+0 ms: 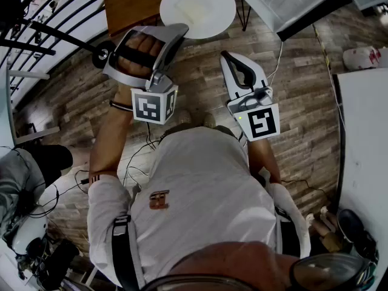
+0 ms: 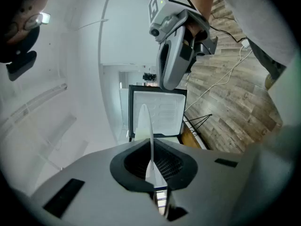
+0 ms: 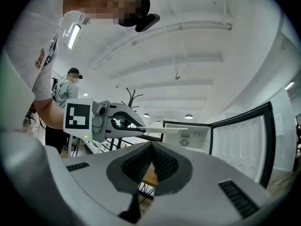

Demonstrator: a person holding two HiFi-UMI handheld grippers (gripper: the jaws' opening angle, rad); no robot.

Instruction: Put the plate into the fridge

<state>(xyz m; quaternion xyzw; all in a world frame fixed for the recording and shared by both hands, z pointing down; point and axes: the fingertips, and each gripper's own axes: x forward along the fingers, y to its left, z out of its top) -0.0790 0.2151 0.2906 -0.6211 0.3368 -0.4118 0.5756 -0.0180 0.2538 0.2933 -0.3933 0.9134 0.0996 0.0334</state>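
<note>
My left gripper [image 1: 176,34] is shut on the near rim of a white round plate [image 1: 197,8], holding it out flat ahead of me. In the left gripper view the plate [image 2: 149,126] shows edge-on, pinched between the dark pads of the left gripper [image 2: 151,166]. Beyond it stands the small fridge [image 2: 157,114] with its door swung open. My right gripper [image 1: 228,56] hangs beside the left one, shut, with nothing in it. From the right gripper [image 3: 151,147] I see the plate [image 3: 164,130] level in the left gripper [image 3: 134,129], in front of the fridge [image 3: 195,138].
The fridge door [image 3: 244,145] stands open at the right, white inside with a dark frame. A wooden table [image 1: 127,2] lies under the plate's left side. A white counter [image 1: 364,132] runs along the right, and cables trail over the wood floor [image 1: 303,90].
</note>
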